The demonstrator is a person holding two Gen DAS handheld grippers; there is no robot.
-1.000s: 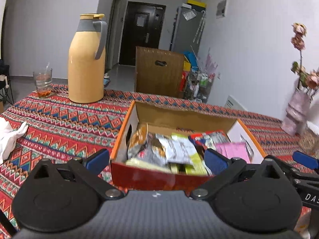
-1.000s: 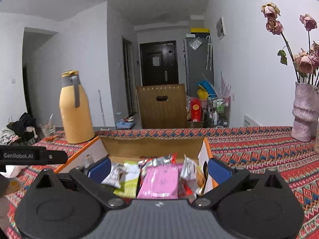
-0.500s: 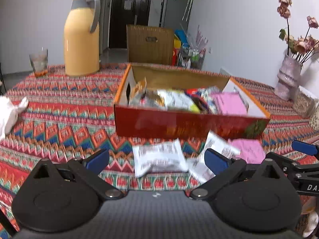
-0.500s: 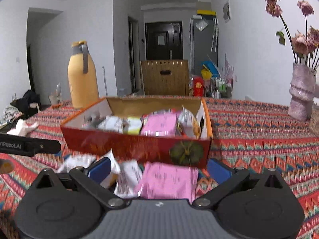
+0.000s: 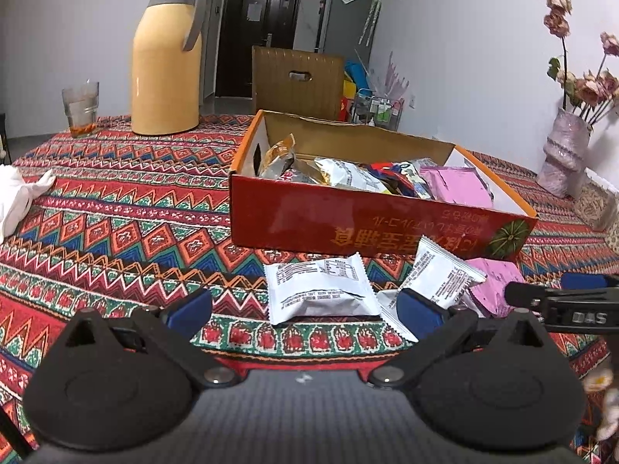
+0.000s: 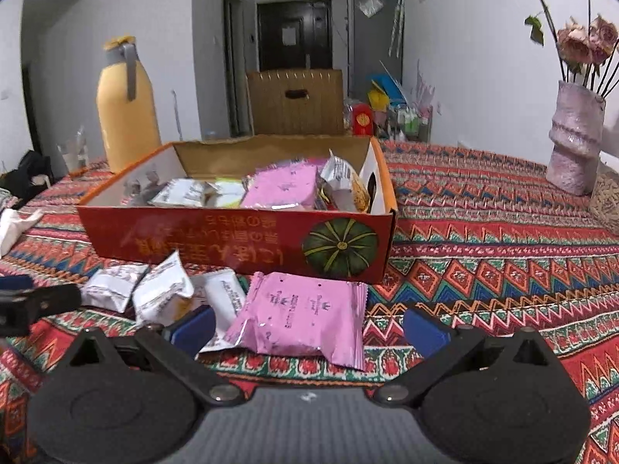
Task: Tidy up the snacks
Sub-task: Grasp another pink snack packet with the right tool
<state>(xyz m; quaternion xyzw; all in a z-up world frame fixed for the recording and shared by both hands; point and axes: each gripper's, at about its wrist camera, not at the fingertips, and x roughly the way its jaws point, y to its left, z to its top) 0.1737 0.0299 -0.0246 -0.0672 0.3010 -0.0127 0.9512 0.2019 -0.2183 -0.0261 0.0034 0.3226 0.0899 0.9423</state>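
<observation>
Snack box [image 5: 371, 224]: red and orange cardboard, open top, stands mid-bench on the patterned cloth [image 5: 116, 208]. Already part-filled. Pink packet [image 6: 282, 185], silver and foil packets, a green-yellow one lie loose and jumbled inside, no rows visible

Left outside, on the cloth just before the box's near wall:
- white packet [image 5: 319, 290], flat, label side up
- second white packet [image 5: 441, 274], tilted, leaning over its neighbours
- pink packet [image 6: 305, 317], flat, nearest the right hand-held gripper, its far edge close to the box wall
- right view shows at least three white packets [image 6: 162, 294] in a small overlapping heap; exact count unclear

Left hand-held gripper [image 5: 305, 311]: fingers wide apart, nothing between them, low over the cloth, the flat white packet directly ahead of the gap
Right hand-held gripper [image 6: 309, 326]: fingers wide apart, empty, the pink packet lying in line with the gap, not clamped

Progress, my reading: most snacks are in the box, a handful remain out. Roughly past halfway if boxing is the goal. Each loose packet has yet to be picked up and set in; the box contents may also want straightening

Surroundings: yellow thermos jug [image 5: 166, 58] and glass [image 5: 81, 108] at the far left of the bench, well apart from the box. White cloth [image 5: 15, 197] at the left edge. Vase with dried flowers [image 6: 576, 139] at far right. Wicker chair back [image 6: 296, 102] beyond the bench
</observation>
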